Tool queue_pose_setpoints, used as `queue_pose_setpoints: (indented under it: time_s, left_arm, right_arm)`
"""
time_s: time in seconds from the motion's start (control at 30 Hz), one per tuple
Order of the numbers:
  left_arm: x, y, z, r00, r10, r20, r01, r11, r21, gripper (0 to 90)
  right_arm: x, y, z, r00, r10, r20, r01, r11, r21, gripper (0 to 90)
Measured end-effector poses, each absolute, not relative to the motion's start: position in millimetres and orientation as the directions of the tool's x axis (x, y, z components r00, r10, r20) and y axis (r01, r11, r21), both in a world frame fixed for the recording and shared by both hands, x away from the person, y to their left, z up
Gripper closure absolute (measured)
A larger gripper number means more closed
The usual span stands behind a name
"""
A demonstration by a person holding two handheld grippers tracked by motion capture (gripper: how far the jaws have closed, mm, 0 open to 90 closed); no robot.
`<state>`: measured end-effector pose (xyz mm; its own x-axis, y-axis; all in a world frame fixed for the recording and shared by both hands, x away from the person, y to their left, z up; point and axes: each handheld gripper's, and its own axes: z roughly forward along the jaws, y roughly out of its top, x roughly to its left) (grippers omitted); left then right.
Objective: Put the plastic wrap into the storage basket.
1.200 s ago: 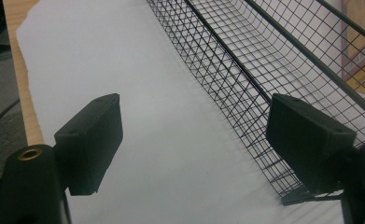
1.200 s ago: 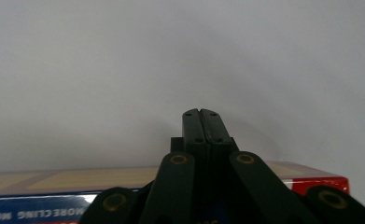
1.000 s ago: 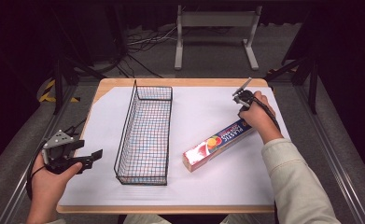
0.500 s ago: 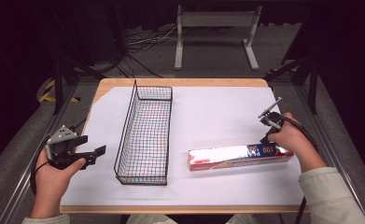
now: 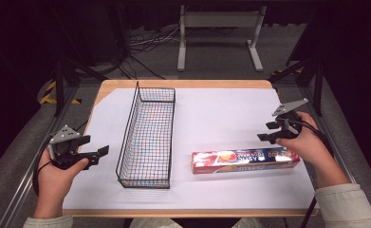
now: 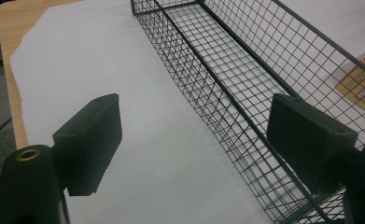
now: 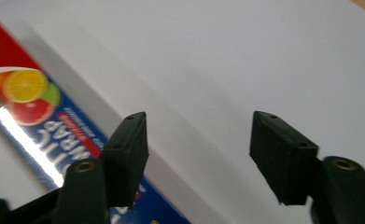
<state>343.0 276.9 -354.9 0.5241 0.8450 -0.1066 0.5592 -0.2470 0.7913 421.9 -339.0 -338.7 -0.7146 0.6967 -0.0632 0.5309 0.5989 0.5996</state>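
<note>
— Since a second ago the plastic wrap box (image 5: pixel 245 160) has swung from a slant to lie level near the table's front right, and the right gripper (image 5: pixel 270 131) has come off it, jaws just opened, nothing between them.

— Anything cut off?

— In the right gripper view the box (image 7: pixel 35 121) runs out of frame, its small print blurred.

— Around it?

— A wire basket (image 5: pixel 147 134) stands left of it, apart, on white paper (image 5: pixel 221 114).

— The left gripper (image 5: pixel 97 153)?

— Partly open, empty, beside the basket (image 6: pixel 245 93).

— The box?

— Long, red and blue, with fruit pictures.
</note>
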Motion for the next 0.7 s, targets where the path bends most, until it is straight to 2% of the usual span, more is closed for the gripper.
queue_pose_setpoints:
  time_s: [0.07,0.17,0.27,0.43,0.7]
  left_arm:
    - [342.6,275.8,-354.2,0.529,0.843,-0.101,0.553,-0.252,0.794,19.0]
    - [340.5,275.8,-351.8,0.526,0.845,-0.099,0.55,-0.249,0.798,18.5]
    - [339.1,276.5,-350.2,0.524,0.846,-0.1,0.546,-0.243,0.802,18.3]
    - [339.4,274.2,-350.6,0.529,0.843,-0.097,0.546,-0.251,0.799,18.3]
    - [338.9,273.5,-349.9,0.529,0.843,-0.098,0.544,-0.248,0.802,18.1]
  right_arm:
    - [415.2,-329.8,-336.0,-0.747,0.662,-0.057,0.497,0.613,0.615,24.4]
    - [406.8,-316.9,-335.7,-0.788,0.614,-0.042,0.475,0.65,0.594,17.0]
    - [398.1,-307.7,-338.4,-0.856,0.512,-0.069,0.39,0.728,0.563,9.5]
    - [395.2,-301.7,-351.1,-0.908,0.413,-0.078,0.325,0.808,0.492,9.4]
    - [397.9,-295.2,-375.5,-0.925,0.372,-0.078,0.31,0.857,0.411,8.7]
